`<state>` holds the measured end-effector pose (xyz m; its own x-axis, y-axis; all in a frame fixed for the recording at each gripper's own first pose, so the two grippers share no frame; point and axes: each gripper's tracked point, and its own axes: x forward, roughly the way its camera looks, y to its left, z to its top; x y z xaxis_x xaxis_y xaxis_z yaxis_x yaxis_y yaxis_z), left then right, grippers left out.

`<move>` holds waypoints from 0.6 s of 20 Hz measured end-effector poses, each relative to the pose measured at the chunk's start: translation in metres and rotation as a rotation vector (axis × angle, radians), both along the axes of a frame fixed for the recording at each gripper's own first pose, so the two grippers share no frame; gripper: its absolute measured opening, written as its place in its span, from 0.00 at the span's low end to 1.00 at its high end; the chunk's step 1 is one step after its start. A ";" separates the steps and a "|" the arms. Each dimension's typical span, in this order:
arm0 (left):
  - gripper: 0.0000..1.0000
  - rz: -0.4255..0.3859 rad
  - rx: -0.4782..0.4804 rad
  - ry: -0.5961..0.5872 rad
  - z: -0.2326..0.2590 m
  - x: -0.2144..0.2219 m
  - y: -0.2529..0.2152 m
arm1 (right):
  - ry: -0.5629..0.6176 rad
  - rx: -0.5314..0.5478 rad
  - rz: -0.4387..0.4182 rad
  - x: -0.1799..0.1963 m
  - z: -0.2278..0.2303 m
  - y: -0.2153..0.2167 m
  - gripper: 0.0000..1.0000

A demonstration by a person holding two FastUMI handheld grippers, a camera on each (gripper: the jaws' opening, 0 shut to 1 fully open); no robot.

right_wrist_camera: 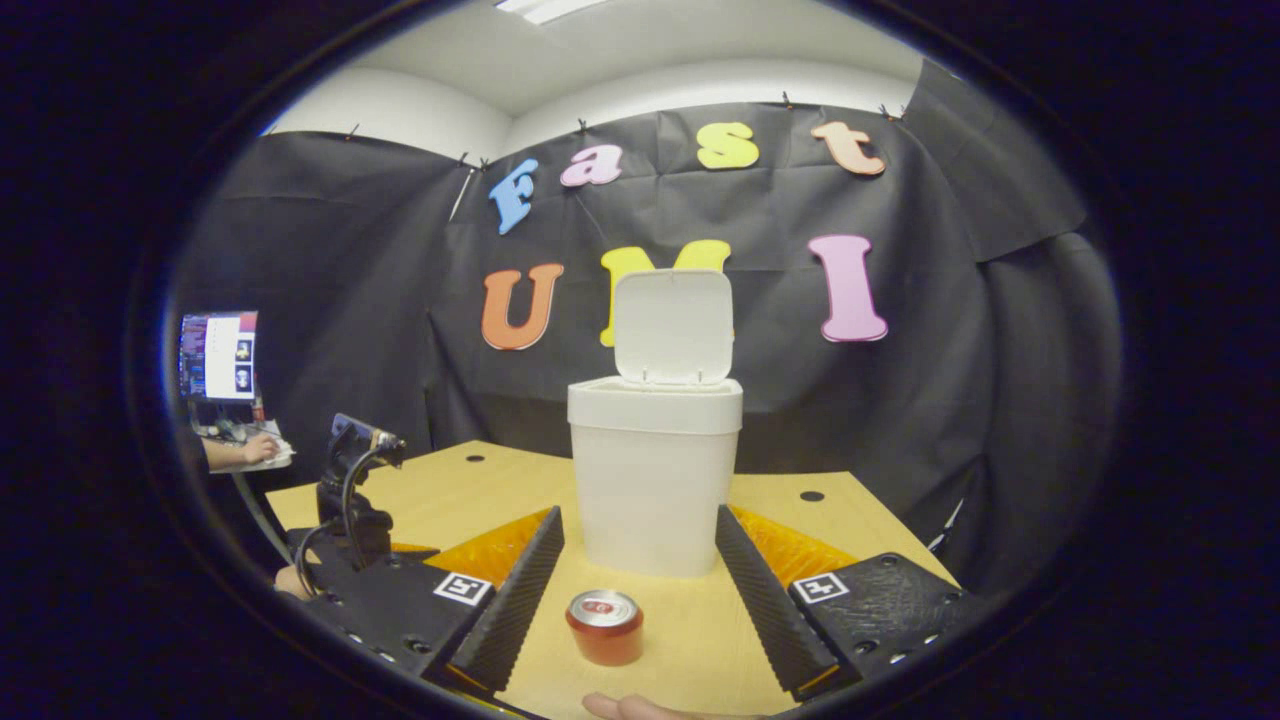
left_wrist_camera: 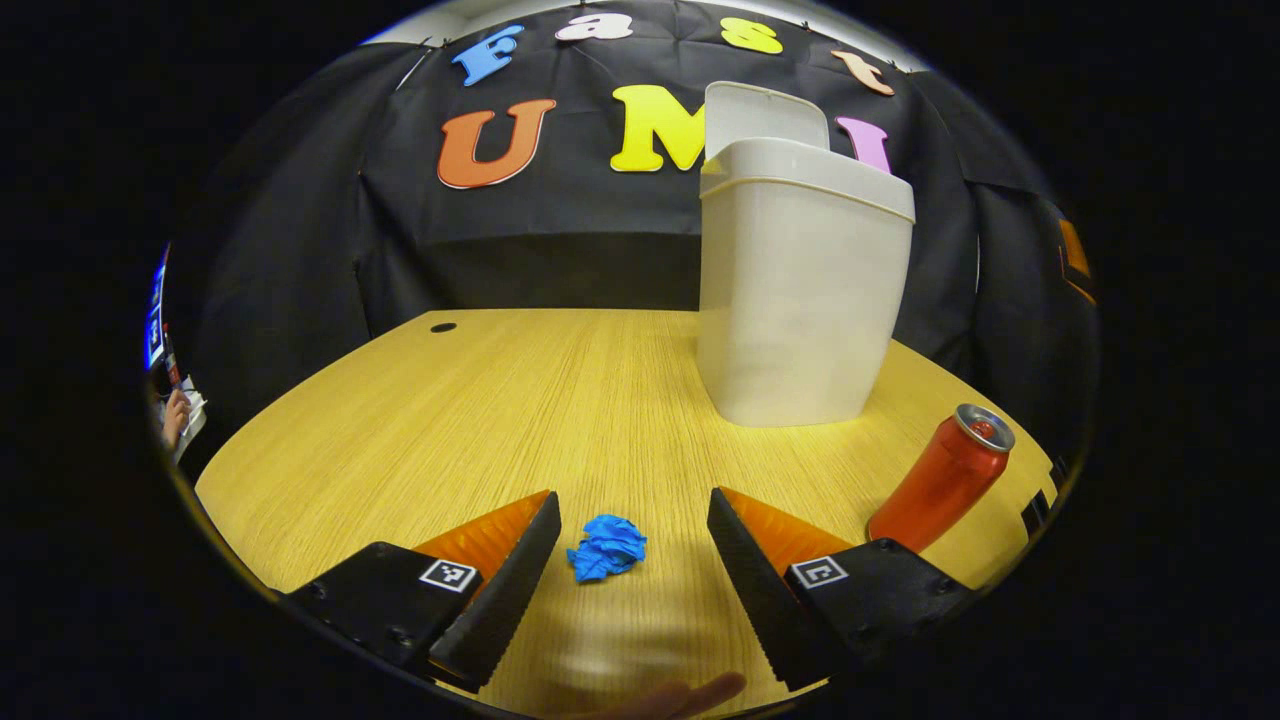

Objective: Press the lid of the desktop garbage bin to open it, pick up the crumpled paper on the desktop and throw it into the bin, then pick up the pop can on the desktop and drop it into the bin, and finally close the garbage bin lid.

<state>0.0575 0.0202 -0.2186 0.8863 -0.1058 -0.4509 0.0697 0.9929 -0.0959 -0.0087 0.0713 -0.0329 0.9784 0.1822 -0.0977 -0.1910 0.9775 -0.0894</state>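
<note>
The garbage bin [right_wrist_camera: 655, 480] stands with its lid [right_wrist_camera: 673, 327] up, ready. My left gripper [left_wrist_camera: 630, 550] is spread around the crumpled paper [left_wrist_camera: 607, 547] before the bin; my right gripper [right_wrist_camera: 640, 560] hangs released above the pop can [right_wrist_camera: 604, 626], waiting its turn.

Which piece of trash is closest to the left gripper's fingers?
The blue crumpled paper: it lies right between the open left gripper fingers, while the red pop can stands off to the side.
</note>
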 end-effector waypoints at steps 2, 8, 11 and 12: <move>0.97 0.003 0.004 0.039 -0.011 0.008 0.000 | 0.028 -0.009 0.012 -0.003 -0.011 0.001 0.94; 0.96 -0.041 0.041 0.139 -0.026 0.003 0.000 | 0.106 -0.070 -0.006 0.000 -0.040 -0.005 0.95; 0.94 -0.013 0.039 0.164 -0.028 0.001 0.006 | 0.110 -0.061 -0.011 -0.002 -0.041 -0.008 0.95; 0.93 -0.012 0.037 0.167 -0.029 0.002 0.005 | 0.104 -0.062 -0.009 -0.003 -0.039 -0.008 0.95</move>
<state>0.0592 0.0255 -0.2479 0.7975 -0.0964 -0.5955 0.0678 0.9952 -0.0702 -0.0116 0.0636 -0.0720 0.9640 0.1638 -0.2094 -0.1934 0.9725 -0.1295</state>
